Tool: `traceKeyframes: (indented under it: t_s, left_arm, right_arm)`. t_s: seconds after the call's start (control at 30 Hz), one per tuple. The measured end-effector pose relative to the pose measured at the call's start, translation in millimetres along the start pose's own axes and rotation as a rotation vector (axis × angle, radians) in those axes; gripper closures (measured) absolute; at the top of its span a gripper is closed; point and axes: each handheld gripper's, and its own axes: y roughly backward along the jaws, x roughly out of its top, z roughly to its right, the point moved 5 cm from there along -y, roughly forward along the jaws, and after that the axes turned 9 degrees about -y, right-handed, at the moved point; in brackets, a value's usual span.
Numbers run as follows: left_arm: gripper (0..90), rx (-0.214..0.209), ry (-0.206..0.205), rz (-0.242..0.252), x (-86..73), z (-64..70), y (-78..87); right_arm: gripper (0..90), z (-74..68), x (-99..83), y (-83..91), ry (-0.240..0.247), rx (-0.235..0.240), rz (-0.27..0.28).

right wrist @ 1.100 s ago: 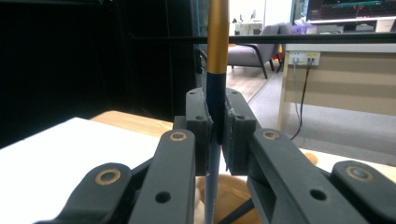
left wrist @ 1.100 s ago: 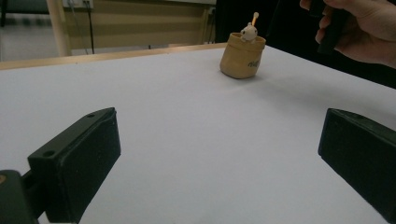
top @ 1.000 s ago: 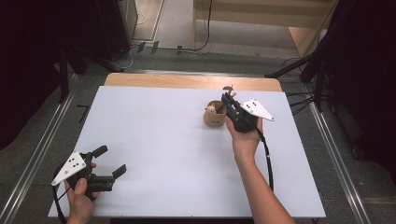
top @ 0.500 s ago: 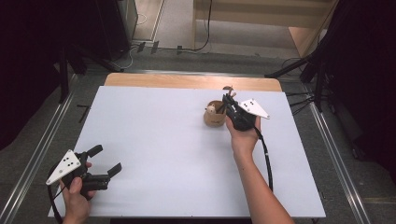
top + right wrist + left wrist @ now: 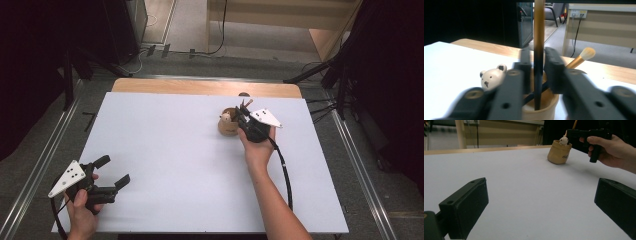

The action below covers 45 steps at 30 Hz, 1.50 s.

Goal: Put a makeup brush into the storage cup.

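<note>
A tan cup (image 5: 228, 128) with a small white bear figure (image 5: 226, 118) on its rim stands at the back right of the white table (image 5: 190, 150). My right gripper (image 5: 243, 110) hovers just right of the cup, shut on a dark upright brush handle (image 5: 538, 50) whose lower end is inside the cup (image 5: 539, 111). A second brush (image 5: 580, 58) with a pale tuft leans in the cup behind the jaws. The bear (image 5: 491, 78) sits to the left of the jaws. My left gripper (image 5: 114, 170) is near the front left corner, open and holding nothing; it faces the cup (image 5: 559, 153) across the table.
A bare wooden strip (image 5: 200, 87) runs along the table's far edge. The right gripper's cable (image 5: 282, 170) trails along the forearm toward the front edge. Dark stands and floor cables surround the table.
My left gripper has shifted slightly left, toward the table's front left corner. The right gripper stays at the cup with the brush handle in it.
</note>
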Motion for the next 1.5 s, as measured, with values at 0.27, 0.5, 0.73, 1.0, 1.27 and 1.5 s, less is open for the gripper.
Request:
traceKeyframes:
  t_s: [0.27, 0.5, 0.73, 1.0, 1.27, 1.5]
  left_arm:
    - [0.0, -0.001, 0.001, -0.002, -0.6, -0.4, -0.9]
    - [0.0, -0.003, -0.006, -0.007, -0.5, 0.6, -1.7]
    - [0.0, -0.003, -0.01, -0.01, -0.6, 1.2, -1.7]
    - [0.0, -0.001, -0.011, -0.009, -0.3, 1.8, -1.8]
    - [0.0, -0.002, -0.011, -0.01, -0.3, 2.6, -2.1]
    - [0.0, 0.0, -0.013, -0.006, 0.1, 2.5, -1.6]
  right_arm:
    - [40.1, 6.5, 4.3, 10.0, -0.026, -0.019, -0.025]
    - [27.7, 9.5, 5.7, 28.4, -0.071, 0.03, 0.009]
    - [15.7, 13.1, 5.6, 48.6, -0.081, 0.072, 0.0]
    - [13.2, 16.5, -1.0, 68.0, -0.054, 0.104, 0.008]
    - [8.4, 16.2, -5.2, 86.0, -0.003, 0.105, 0.015]
    - [0.0, 15.2, -9.8, 100.3, 0.0, 0.118, -0.008]
